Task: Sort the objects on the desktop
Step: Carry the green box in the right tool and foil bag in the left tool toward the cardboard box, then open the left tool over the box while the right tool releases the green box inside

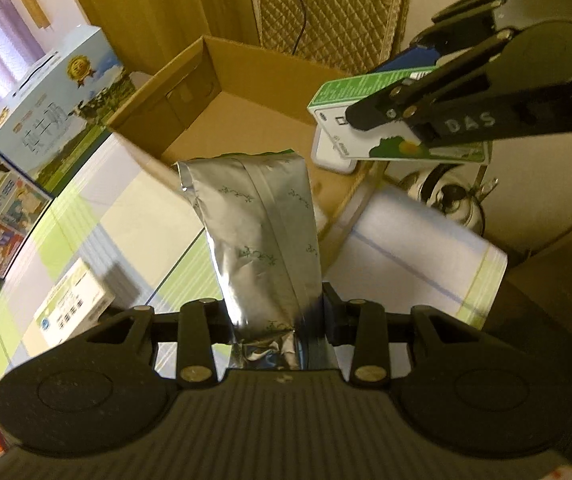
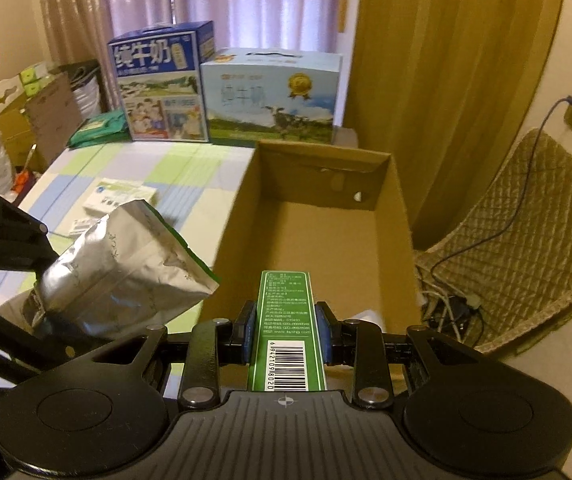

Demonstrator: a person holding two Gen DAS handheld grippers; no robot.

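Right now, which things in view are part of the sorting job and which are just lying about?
In the job:
- silver foil pouch, clamped in the left hand-held gripper
- green box, clamped in the right hand-held gripper
- open cardboard box, the likely drop-off
- small white box on the table, probably next

Lying about:
- two milk cartons
- kettle
- quilted chair

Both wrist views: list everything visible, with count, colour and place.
silver foil pouch: 1, silver, in left gripper
green carton: 1, green, in right gripper over the box
cardboard box: 1, brown, open, at table edge
milk cases: 2, blue, far side of table
small packet: 1, white-green, on checked tablecloth
kettle: 1, metal, beyond the box
quilted chair: 1, tan, right
left gripper: 1, black, shut
right gripper: 1, black, shut
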